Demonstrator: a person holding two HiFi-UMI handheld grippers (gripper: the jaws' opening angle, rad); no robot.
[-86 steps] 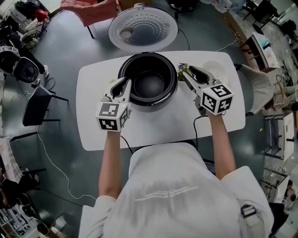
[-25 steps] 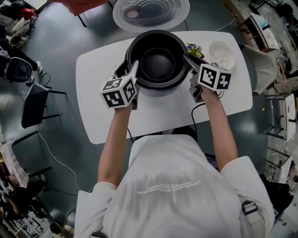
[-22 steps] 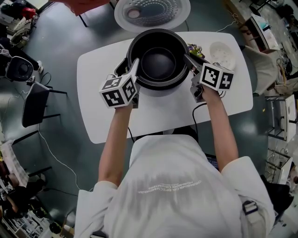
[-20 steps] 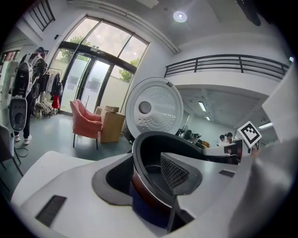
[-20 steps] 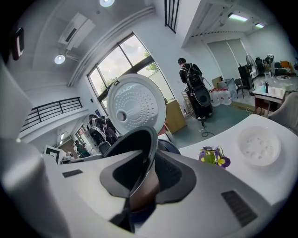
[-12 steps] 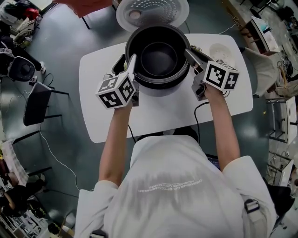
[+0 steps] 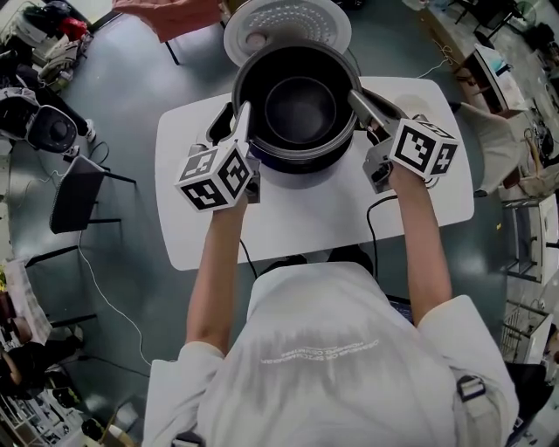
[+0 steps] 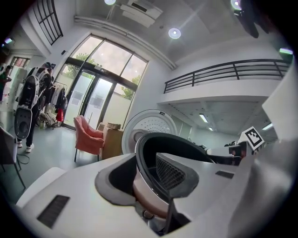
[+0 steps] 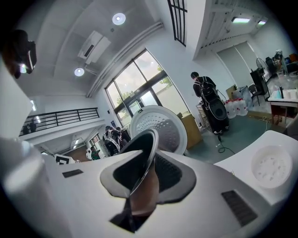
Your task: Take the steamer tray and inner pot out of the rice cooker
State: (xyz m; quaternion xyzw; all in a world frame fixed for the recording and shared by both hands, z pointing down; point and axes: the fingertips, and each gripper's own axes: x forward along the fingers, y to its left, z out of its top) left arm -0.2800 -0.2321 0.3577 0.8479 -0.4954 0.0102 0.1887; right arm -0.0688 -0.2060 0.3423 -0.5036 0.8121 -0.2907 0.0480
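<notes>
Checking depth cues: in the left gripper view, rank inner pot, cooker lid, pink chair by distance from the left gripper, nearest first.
1. inner pot: rim between the jaws of the left gripper, which have just been closing.
2. cooker lid: just behind the pot.
3. pink chair: back left, on the floor.

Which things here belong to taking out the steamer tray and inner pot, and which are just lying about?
Job:
- inner pot
- steamer tray, on the white table
- open rice cooker lid

Lying about:
- pink chair
- cardboard box
- black chair
</notes>
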